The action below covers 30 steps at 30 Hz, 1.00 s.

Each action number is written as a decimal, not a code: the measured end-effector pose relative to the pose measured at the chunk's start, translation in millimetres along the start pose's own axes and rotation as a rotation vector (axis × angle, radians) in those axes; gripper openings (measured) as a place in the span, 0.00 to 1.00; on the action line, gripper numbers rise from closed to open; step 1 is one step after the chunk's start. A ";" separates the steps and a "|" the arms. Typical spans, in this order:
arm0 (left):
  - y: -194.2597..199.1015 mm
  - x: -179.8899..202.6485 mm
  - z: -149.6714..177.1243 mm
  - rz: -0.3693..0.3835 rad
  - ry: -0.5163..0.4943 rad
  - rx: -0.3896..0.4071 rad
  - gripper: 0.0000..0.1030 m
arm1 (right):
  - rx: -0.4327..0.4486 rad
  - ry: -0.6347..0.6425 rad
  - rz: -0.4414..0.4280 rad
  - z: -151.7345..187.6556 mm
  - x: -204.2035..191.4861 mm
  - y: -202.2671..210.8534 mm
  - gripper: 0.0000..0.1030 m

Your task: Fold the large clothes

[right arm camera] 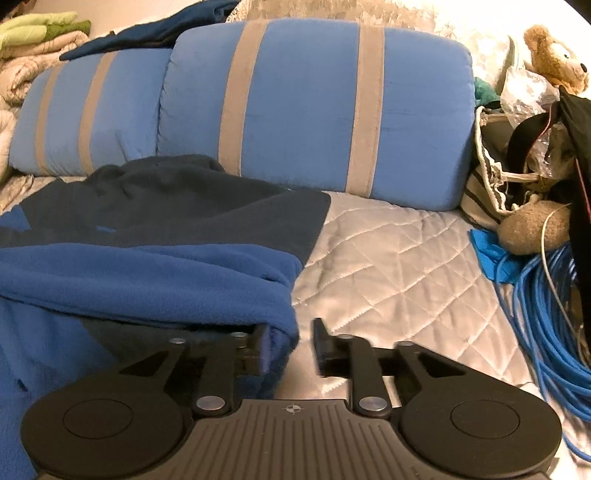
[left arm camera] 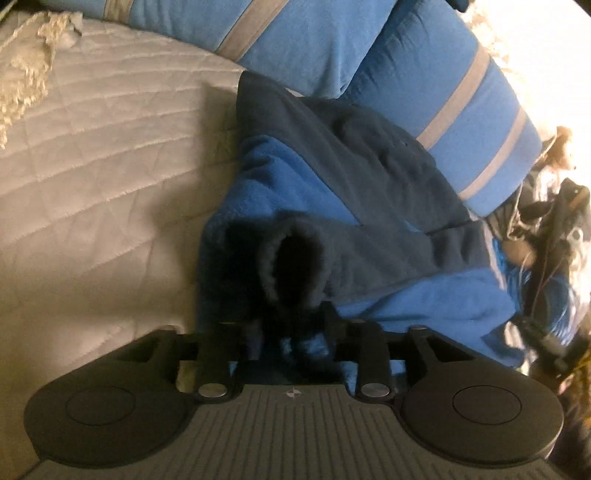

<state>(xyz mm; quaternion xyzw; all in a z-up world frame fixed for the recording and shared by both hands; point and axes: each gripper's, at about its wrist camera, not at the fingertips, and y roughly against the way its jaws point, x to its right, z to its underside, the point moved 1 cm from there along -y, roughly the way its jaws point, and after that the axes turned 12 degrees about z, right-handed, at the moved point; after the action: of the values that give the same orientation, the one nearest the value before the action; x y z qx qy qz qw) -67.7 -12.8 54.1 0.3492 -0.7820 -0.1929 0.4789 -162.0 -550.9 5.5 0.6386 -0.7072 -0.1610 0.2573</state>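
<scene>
A large fleece garment [right arm camera: 147, 266] in bright and navy blue lies bunched on the quilted bed, reaching up to the pillows. In the left wrist view it piles up in front of me, a dark sleeve cuff [left arm camera: 295, 266] gaping just beyond the fingers. My left gripper [left arm camera: 291, 332] stands wide, with fleece filling the space between its fingers and hiding the left fingertip. My right gripper [right arm camera: 291, 339] is at the garment's right edge. That edge hangs over the left finger [right arm camera: 263, 343], and bare quilt shows between the fabric and the right finger [right arm camera: 322, 341].
Two blue pillows with grey stripes [right arm camera: 314, 110] line the back of the quilted grey bedspread [right arm camera: 399, 266]. At the right lie a coiled blue cable [right arm camera: 543, 317], a striped bag [right arm camera: 487, 188], dark straps and a teddy bear [right arm camera: 554, 59]. Green and cream cloth [right arm camera: 40, 33] sits far left.
</scene>
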 end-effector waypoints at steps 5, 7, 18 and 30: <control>21.7 10.9 4.0 -0.031 -0.098 0.020 0.51 | 0.012 -0.004 -0.030 -1.1 12.1 18.1 0.75; 32.6 15.2 0.5 0.003 -0.128 0.081 0.54 | 0.013 -0.043 -0.055 -6.2 17.5 21.4 0.80; -19.6 -2.1 -11.4 -0.184 -0.171 0.029 0.70 | -0.134 -0.110 0.050 -17.0 0.2 -37.7 0.85; 68.0 4.6 8.6 0.086 -0.203 0.251 0.72 | 0.060 -0.114 0.031 -27.5 14.8 12.1 0.97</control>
<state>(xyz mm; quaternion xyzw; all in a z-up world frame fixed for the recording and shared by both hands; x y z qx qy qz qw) -101.2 30.0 96.1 0.3515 -0.8584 -0.1071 0.3579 -157.1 -561.1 37.0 0.6247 -0.7350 -0.1717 0.1998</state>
